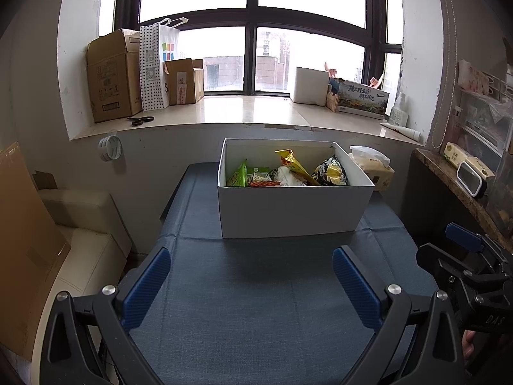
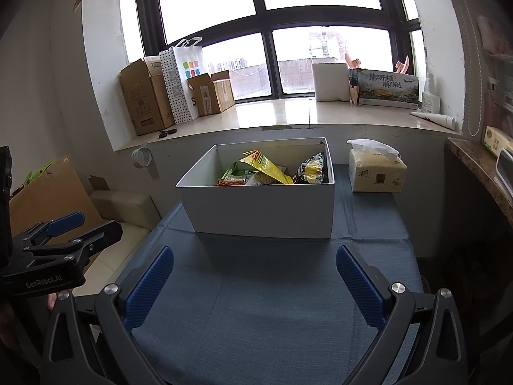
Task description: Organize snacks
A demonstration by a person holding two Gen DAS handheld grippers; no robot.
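A white open box stands on the blue tablecloth, holding several snack packets: a yellow packet, green ones and a dark one with yellow print. My left gripper hovers open over bare cloth in front of the box, nothing between its blue pads. My right gripper is likewise open and empty before the box. Each gripper shows at the edge of the other's view, the right one and the left one.
A tissue pack sits on the table right of the box. The windowsill behind carries cardboard boxes, a dotted paper bag, scissors and a printed carton. A stone shelf runs along the right; a cream seat lies left.
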